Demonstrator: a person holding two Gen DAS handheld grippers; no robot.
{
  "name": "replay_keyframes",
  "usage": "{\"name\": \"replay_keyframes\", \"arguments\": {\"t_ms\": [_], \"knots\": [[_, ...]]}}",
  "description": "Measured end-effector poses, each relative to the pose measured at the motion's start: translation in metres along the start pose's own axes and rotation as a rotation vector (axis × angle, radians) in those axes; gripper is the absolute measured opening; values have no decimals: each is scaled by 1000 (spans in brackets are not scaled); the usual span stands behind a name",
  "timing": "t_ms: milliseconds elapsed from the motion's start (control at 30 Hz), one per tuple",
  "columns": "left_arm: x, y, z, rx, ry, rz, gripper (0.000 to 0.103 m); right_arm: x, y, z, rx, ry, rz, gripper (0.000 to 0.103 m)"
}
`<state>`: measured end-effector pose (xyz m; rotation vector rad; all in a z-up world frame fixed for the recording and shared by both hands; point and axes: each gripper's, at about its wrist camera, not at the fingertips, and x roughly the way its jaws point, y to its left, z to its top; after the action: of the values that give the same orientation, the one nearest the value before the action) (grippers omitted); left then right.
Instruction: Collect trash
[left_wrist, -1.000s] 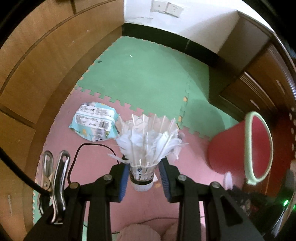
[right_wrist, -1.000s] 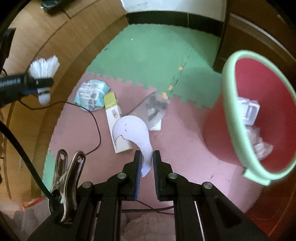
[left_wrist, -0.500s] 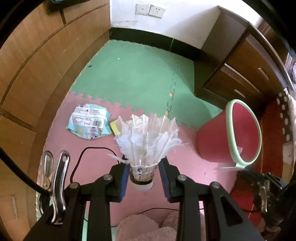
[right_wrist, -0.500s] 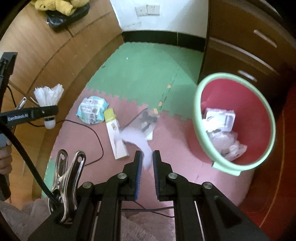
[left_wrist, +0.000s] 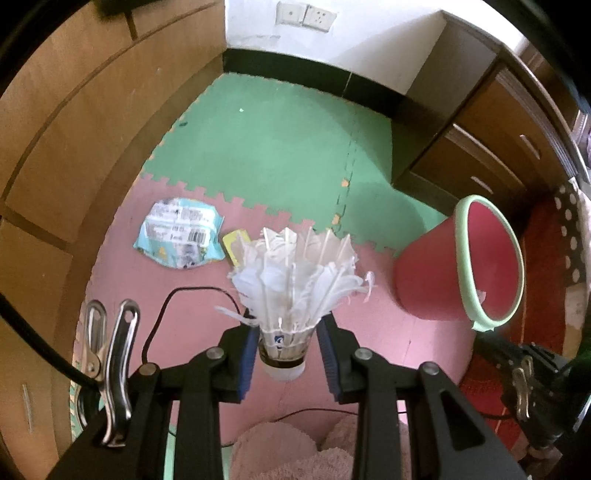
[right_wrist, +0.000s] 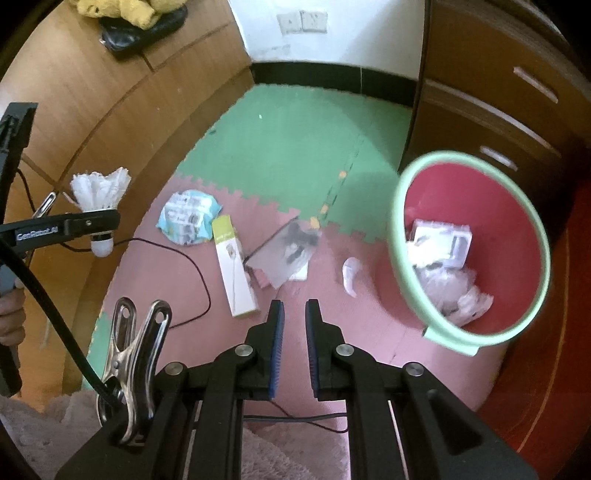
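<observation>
My left gripper (left_wrist: 287, 350) is shut on a white feather shuttlecock (left_wrist: 295, 280), held above the pink floor mat; both also show at the left of the right wrist view, the shuttlecock (right_wrist: 99, 195) upright. My right gripper (right_wrist: 294, 328) is open and empty. A white paper scrap (right_wrist: 350, 271) lies or falls just left of the red bin (right_wrist: 476, 243) with the green rim, outside it. The bin holds a white box and crumpled plastic. It also shows in the left wrist view (left_wrist: 461, 266).
On the pink mat lie a blue snack packet (right_wrist: 188, 216), a white and green box (right_wrist: 234, 266), a clear plastic bag (right_wrist: 288, 251) and a black cable (right_wrist: 199, 280). Wooden cabinets stand to the left, dark drawers (right_wrist: 509, 110) behind the bin.
My right gripper opened and let go of the white paper scrap, which dropped beside the bin. Both grippers rose and moved back from the floor. The left still grips the shuttlecock.
</observation>
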<state>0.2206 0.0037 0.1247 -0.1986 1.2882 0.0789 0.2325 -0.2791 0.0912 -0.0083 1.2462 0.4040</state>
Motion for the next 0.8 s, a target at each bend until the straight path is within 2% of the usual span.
{"name": "replay_keyframes", "arguments": {"t_ms": [267, 467, 800], "knots": [[11, 8, -4, -24, 20, 0, 32, 22, -11, -5, 43, 60, -4, 14], [21, 15, -9, -38, 36, -5, 32, 42, -9, -4, 20, 108, -26, 21], [45, 46, -26, -92, 66, 18, 32, 113, -1, -3, -9, 205, -19, 28]]}}
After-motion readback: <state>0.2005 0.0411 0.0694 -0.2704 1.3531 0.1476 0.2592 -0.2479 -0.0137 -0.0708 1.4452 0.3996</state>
